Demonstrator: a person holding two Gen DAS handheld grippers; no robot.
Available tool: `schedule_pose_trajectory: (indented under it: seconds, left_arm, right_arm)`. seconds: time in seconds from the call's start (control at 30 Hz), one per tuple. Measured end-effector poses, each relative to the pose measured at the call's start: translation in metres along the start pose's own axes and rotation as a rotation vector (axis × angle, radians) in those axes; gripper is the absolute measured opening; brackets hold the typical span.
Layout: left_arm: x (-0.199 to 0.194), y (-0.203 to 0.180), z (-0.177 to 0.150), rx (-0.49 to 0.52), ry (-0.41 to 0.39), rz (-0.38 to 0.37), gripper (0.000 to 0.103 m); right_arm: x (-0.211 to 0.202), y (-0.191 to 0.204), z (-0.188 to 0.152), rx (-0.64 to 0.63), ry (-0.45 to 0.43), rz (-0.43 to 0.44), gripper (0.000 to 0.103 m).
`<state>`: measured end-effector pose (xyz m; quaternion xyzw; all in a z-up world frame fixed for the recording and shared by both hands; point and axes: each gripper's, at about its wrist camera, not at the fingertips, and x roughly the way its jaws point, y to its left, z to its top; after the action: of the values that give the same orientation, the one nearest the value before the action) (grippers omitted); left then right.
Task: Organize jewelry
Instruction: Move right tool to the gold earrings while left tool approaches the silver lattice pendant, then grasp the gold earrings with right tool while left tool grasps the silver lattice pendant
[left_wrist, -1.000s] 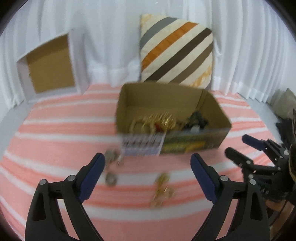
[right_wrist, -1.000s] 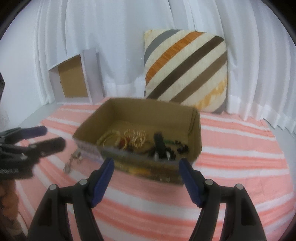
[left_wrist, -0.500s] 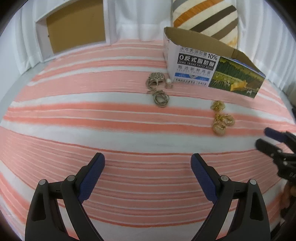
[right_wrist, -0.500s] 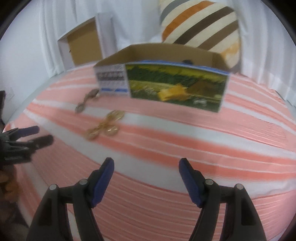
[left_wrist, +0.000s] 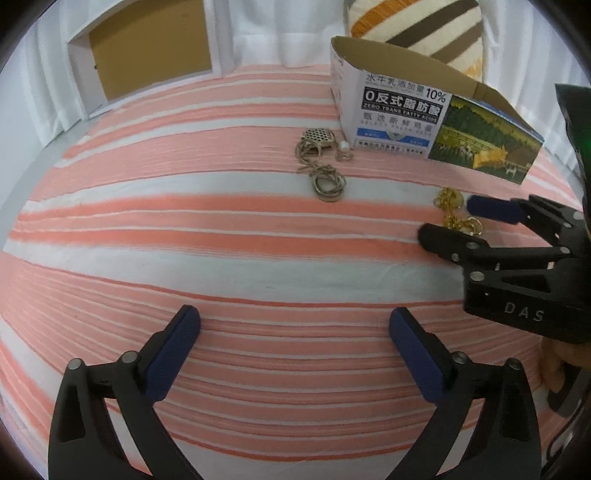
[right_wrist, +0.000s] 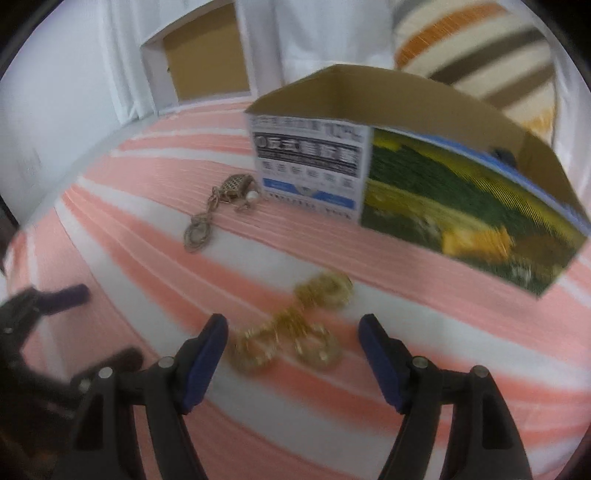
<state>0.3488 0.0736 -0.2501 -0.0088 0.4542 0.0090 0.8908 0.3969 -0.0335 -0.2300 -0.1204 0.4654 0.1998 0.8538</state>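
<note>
A gold chain piece (right_wrist: 317, 291) lies in a heap on the pink-and-white striped cover, just ahead of and between the fingers of my right gripper (right_wrist: 291, 325), which is open and not pressing on it. In the left wrist view that right gripper (left_wrist: 448, 218) hovers over the same gold chain piece (left_wrist: 447, 197). A dull brass necklace (left_wrist: 321, 162) with a mesh pendant and a pearl lies beside the printed cardboard box (left_wrist: 399, 110). My left gripper (left_wrist: 293, 321) is low over bare cover, its jaws opening with nothing between them.
The cardboard box (right_wrist: 406, 177) stands open-topped just behind the jewelry. A striped pillow (left_wrist: 417, 22) leans against the white curtain behind it. A white box lid (left_wrist: 147, 51) with a brown inside leans at the back left. My left gripper (right_wrist: 107, 325) shows at the left edge.
Both grippers have dropped from looking into the box to low over the cover. The right gripper has come up to the gold chain piece. The left jaws stand slightly wider.
</note>
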Motion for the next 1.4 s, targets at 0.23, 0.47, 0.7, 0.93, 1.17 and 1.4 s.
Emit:
schedule_pose_trajectory:
  seconds: [0.23,0.47,0.7,0.93,1.17,1.4]
  left_arm:
    - [0.0,0.0,0.0,0.0,0.002,-0.004,0.102]
    - [0.004,0.001,0.005,0.002,0.012,-0.002,0.103]
    - [0.012,-0.013,0.025,0.043,0.023,0.007,0.102]
    - [0.022,-0.022,0.039,0.074,-0.003,0.019,0.103]
    - [0.029,-0.017,0.046,0.038,0.004,-0.012,0.103]
    - [0.044,-0.006,0.072,0.007,0.003,-0.009,0.101]
  right_arm:
    - [-0.012,-0.018,-0.011,0.061,-0.019,-0.038,0.045]
    - [-0.037,-0.049,-0.04,0.106,-0.012,-0.082,0.045]
    - [-0.058,-0.07,-0.072,0.137,-0.02,-0.113,0.045]
    - [-0.056,-0.071,-0.072,0.138,-0.021,-0.116,0.046]
    - [-0.053,-0.069,-0.069,0.135,-0.021,-0.119,0.046]
    - [-0.053,-0.069,-0.07,0.134,-0.02,-0.121,0.046]
